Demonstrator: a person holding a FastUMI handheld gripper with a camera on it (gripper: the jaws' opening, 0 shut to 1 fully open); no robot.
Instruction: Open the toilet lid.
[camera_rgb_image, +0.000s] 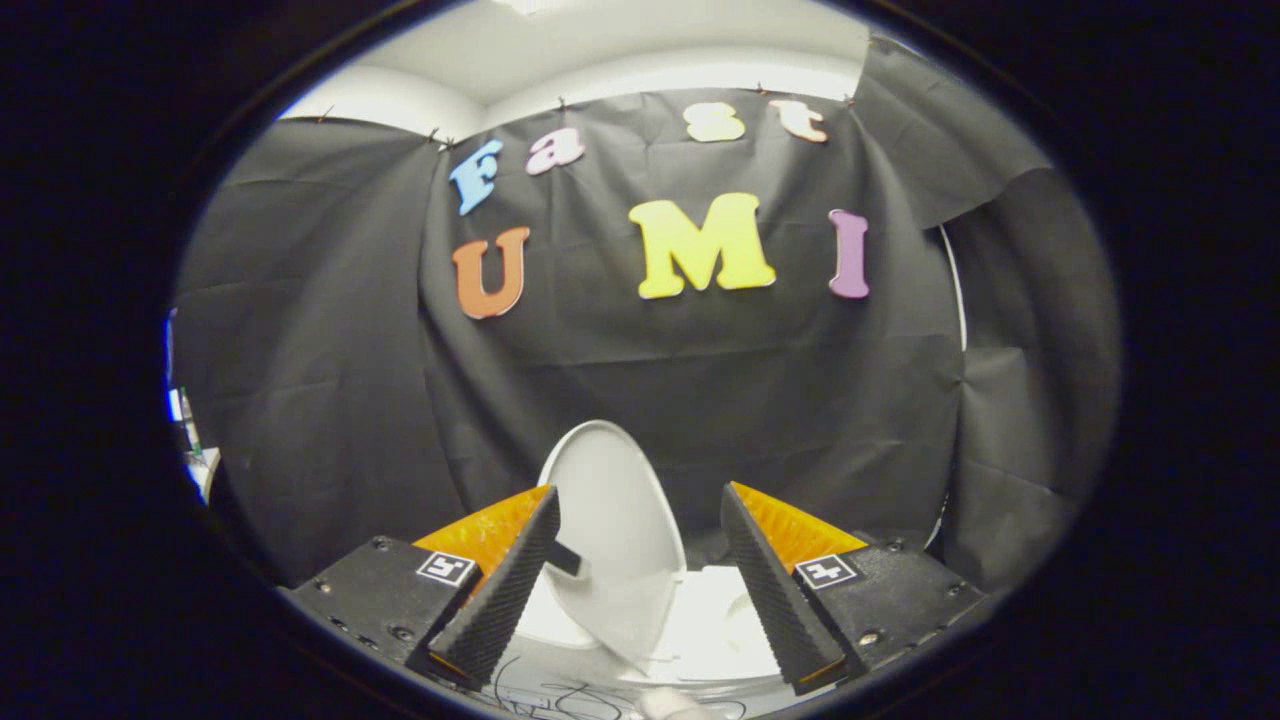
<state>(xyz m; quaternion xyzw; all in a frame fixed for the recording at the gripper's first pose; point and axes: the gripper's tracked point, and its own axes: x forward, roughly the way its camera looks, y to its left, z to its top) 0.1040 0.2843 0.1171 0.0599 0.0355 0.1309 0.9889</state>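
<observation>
The fingers (640, 570) stand wide apart and hold nothing — neither one presses on the lid (615, 520), which rises in the gap between them, nearer the left finger than the right. The lid stands up on its hinge, tilted rather than flat, its pale underside turned toward the camera and its rounded top edge reaching above the fingertips against the black cloth wall (700, 380). Whether the left finger brushes its edge cannot be told; a short dark stub shows just beside that finger's inner face, and what it is stays unclear. Below and beyond the lid lies the white toilet (725, 625), with the seat and the rear of the bowl showing between the fingers. The wide gap looks sensible for this job: a lid like this wants lifting or nudging from under its rim, not pinching. Judging by how upright it stands, the opening seems largely done — what remains, likely, is to let it rest back and draw clear without knocking it forward.
</observation>
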